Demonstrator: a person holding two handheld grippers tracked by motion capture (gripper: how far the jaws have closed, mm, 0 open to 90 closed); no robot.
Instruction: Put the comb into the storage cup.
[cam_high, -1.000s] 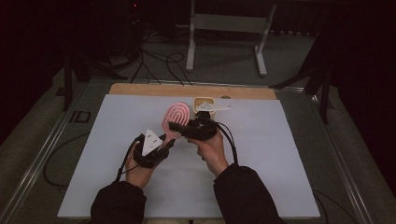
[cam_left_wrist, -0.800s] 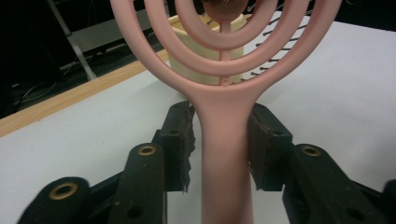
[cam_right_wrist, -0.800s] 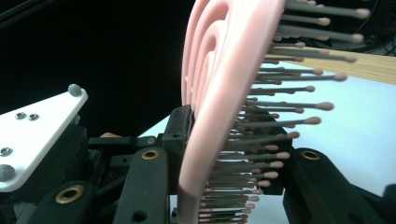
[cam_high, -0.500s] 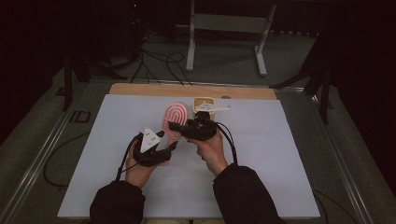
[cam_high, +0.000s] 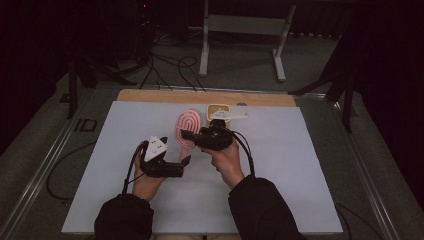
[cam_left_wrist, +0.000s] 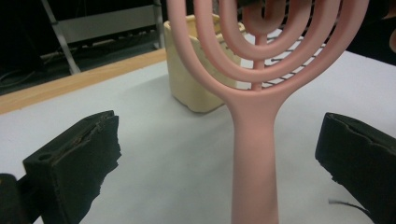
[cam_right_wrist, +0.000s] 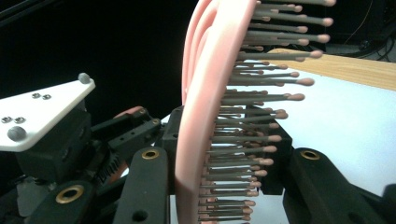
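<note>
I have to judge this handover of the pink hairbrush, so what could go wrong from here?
1. The right gripper alone clamps the pink hairbrush across its bristled head, an uneven surface, so the brush might pivot or slip.
2. The left gripper has just been opening; the handle stands between its jaws untouched, so a small sideways move could knock it.
3. The cream container sits close behind the brush and could be bumped.

Cream box (cam_high: 218, 111) blocks path just behind pink brush (cam_high: 188, 125) (near wooden edge); white tabletop (cam_high: 300, 170) open elsewhere.
</note>
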